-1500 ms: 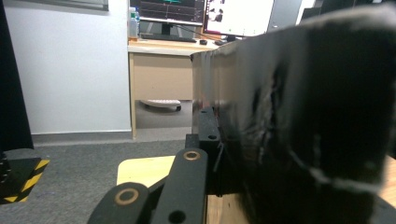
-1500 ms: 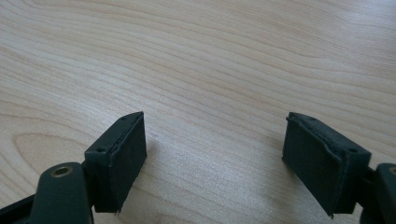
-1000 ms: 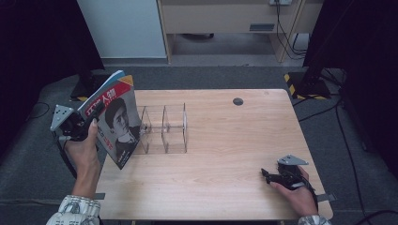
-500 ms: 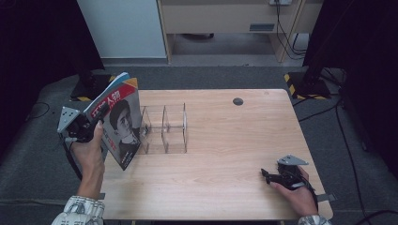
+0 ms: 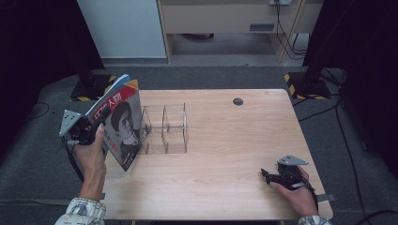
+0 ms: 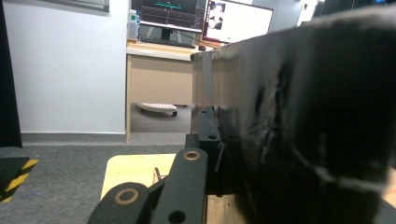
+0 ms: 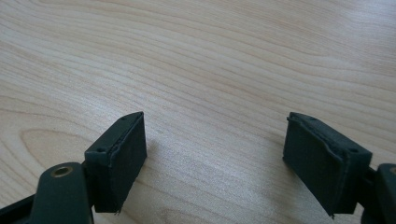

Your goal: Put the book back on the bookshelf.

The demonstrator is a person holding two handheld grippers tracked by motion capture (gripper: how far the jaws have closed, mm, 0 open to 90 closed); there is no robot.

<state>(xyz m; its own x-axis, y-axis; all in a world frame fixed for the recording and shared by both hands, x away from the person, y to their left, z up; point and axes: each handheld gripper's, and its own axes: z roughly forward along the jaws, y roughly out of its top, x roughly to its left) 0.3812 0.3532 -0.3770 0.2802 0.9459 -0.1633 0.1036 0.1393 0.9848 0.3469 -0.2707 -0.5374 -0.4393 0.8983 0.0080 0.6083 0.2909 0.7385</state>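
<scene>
I see the left gripper (image 5: 96, 123) clamped on a glossy portrait-cover magazine (image 5: 121, 127), tilted at the wood-grain table's (image 5: 225, 154) 9 o'clock edge, beside the clear acrylic divider rack (image 5: 165, 129). Right gripper (image 5: 265, 175) rests at 4 o'clock, matte black pads (image 7: 122, 161) spread wide, empty.

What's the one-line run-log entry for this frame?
left gripper: shut on magazine, upright beside clear rack | right gripper: open, resting on table | rack slots: empty
</scene>
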